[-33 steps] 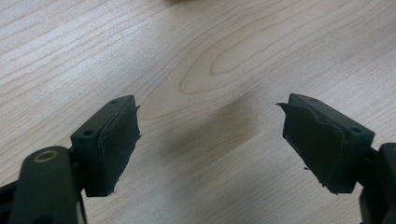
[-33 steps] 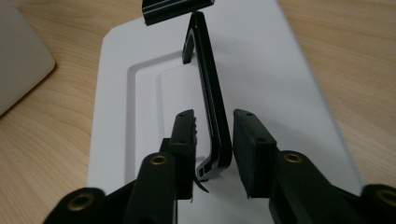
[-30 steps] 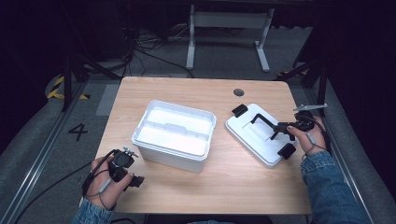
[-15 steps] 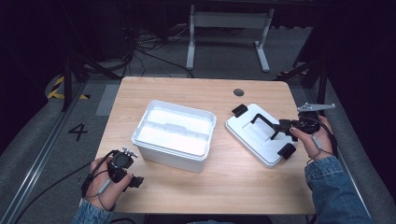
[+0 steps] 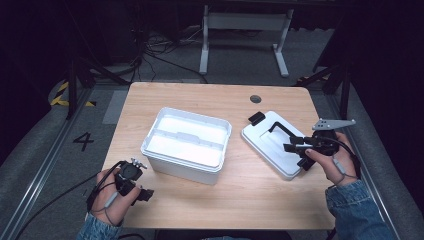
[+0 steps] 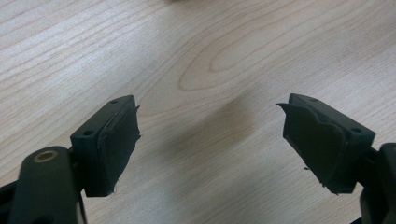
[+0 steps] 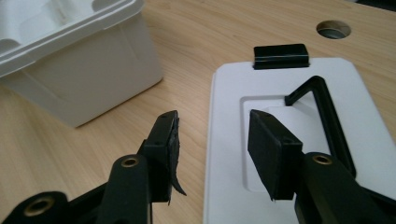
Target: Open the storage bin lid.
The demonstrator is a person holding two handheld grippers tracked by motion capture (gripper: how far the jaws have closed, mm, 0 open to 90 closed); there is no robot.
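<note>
Resting low over bare wood at the near left corner of the table (image 5: 210, 100), the left tongs (image 6: 210, 144) stand with jaws wide apart and nothing between them. The person's left hand (image 5: 112, 192) grips them. A white plastic storage bin (image 5: 187, 142), open at the top, sits just beyond and to the right of the left tongs.

The right tongs (image 7: 212, 149) are held by the right hand (image 5: 335, 162), jaws apart and empty. They hover over the near edge of a white bin lid (image 7: 289, 116) that lies flat on the table. One jaw is above the lid's recessed panel, the other above the wood beside it. Ahead of these tongs lie the lid's black handle (image 7: 322, 107) and a black latch (image 7: 281, 56). The bin stands to their left, apart from the lid.
</note>
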